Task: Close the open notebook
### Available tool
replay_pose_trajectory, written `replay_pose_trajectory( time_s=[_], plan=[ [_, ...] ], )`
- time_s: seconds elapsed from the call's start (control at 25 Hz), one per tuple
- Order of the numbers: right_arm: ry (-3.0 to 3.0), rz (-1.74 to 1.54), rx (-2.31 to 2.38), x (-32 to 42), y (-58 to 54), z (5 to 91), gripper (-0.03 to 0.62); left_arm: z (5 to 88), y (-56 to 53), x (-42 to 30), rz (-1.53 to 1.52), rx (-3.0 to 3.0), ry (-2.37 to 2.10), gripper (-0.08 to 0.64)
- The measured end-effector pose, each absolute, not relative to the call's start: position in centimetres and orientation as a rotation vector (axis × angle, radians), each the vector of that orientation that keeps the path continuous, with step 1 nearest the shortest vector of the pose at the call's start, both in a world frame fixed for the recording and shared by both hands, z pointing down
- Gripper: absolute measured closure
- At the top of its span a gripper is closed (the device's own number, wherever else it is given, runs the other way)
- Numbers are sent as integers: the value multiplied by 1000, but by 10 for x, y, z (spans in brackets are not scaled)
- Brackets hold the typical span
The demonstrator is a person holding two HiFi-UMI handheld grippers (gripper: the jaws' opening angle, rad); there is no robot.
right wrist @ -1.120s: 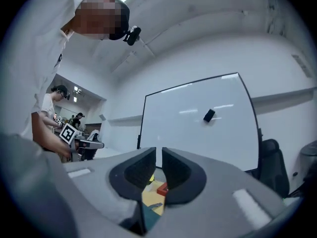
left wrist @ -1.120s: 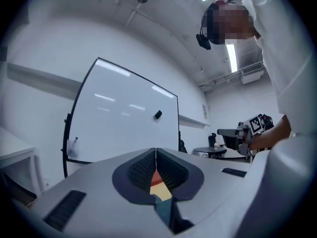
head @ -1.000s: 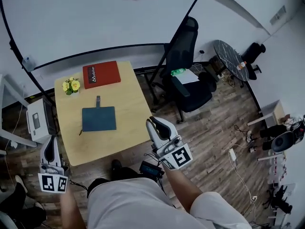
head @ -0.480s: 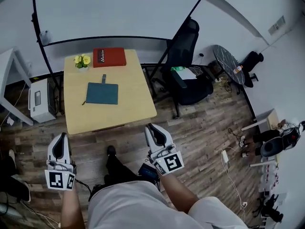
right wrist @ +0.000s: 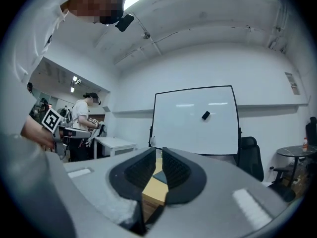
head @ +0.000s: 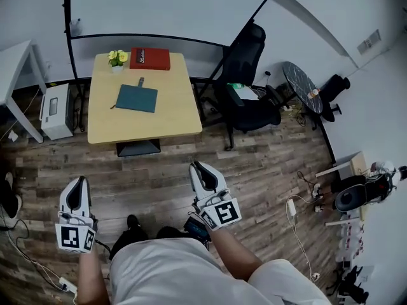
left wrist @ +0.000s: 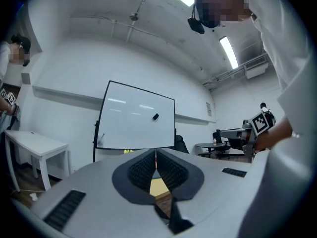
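Two grippers, left (head: 77,184) and right (head: 198,169), were both pinched together and empty, held level over the wood floor (head: 254,170), well apart from the table (head: 159,122). One teal notebook (head: 136,98) lay flat near the table's middle (cover apparently down, strap toward the far edge). Judgement: closure should be confirmed from nearer before any touch. One small pot (head: 118,68) at the far left corner held yellow flowers (head: 116,55). One red box (head: 150,58) sat just beside it, contents unseen.

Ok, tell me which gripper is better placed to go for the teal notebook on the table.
Right, narrowly. Both grippers are shut, empty and short of the table, but the right gripper sits nearer it than the left gripper, and its own view lines up on the notebook.
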State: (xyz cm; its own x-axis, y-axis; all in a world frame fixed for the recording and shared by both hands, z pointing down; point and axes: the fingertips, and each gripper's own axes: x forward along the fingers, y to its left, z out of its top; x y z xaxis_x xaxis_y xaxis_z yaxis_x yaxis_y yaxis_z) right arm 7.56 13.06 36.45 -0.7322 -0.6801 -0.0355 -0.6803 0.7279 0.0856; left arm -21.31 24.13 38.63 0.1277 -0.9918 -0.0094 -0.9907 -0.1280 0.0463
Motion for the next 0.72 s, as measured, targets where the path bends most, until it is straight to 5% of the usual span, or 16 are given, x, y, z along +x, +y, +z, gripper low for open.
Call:
replay_pose_trajectory(
  time_s=[0.72],
  plan=[
    [2969, 80, -1041, 264, 335, 416, 554, 401, 424, 2, 9, 2354, -2002, 548]
  ],
)
